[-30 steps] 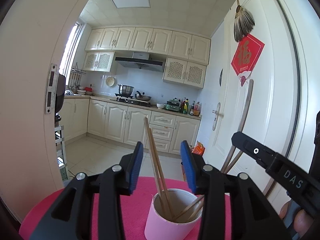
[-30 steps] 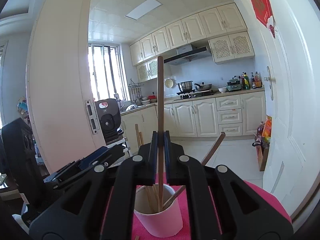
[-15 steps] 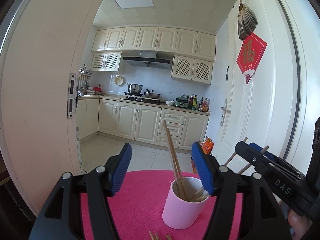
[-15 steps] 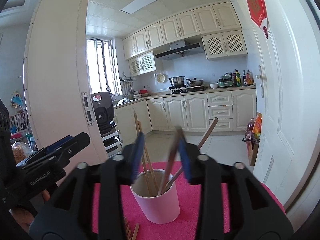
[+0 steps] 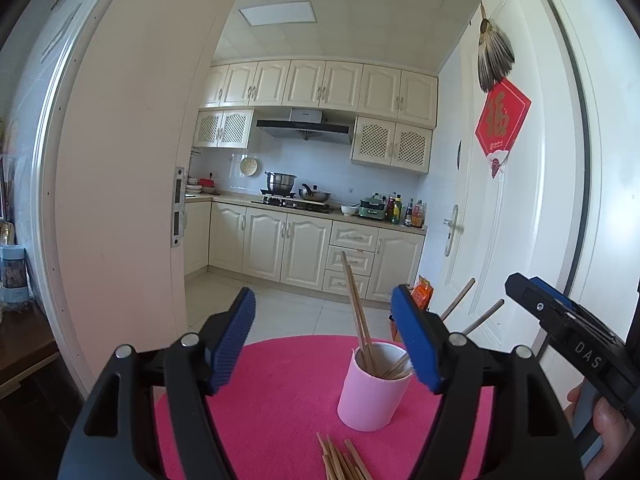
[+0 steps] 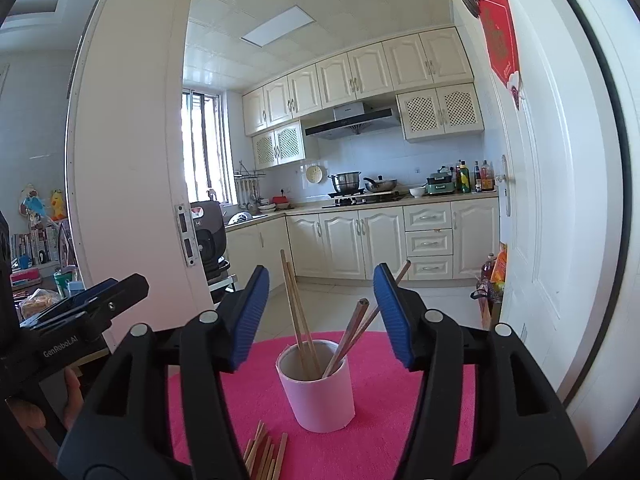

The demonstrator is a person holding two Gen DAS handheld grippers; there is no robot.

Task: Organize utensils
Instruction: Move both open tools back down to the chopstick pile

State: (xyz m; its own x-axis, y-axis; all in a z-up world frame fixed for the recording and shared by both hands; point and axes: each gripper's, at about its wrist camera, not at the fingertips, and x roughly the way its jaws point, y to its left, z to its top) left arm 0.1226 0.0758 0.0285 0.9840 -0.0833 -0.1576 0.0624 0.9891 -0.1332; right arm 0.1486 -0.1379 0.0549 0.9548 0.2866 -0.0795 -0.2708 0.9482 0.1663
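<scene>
A white cup (image 5: 371, 388) (image 6: 318, 386) stands upright on a round pink mat (image 5: 280, 392) (image 6: 392, 424). Several wooden chopsticks (image 5: 356, 312) (image 6: 298, 312) stand in it, leaning left and right. A loose pile of chopsticks (image 5: 340, 460) (image 6: 266, 456) lies on the mat in front of the cup. My left gripper (image 5: 324, 340) is open and empty, held back from the cup and to its left. My right gripper (image 6: 322, 314) is open and empty, a little above and behind the cup.
The mat covers a small round table by an open doorway. A white door (image 5: 520, 200) stands to the right, a door frame (image 6: 132, 160) to the left. Kitchen cabinets (image 5: 304, 248) lie beyond. A dark side table (image 5: 24, 344) with a jar sits at far left.
My right gripper opened and let a chopstick drop into the cup, then drew back. My left gripper opened wider and pulled back, so the loose pile came into view.
</scene>
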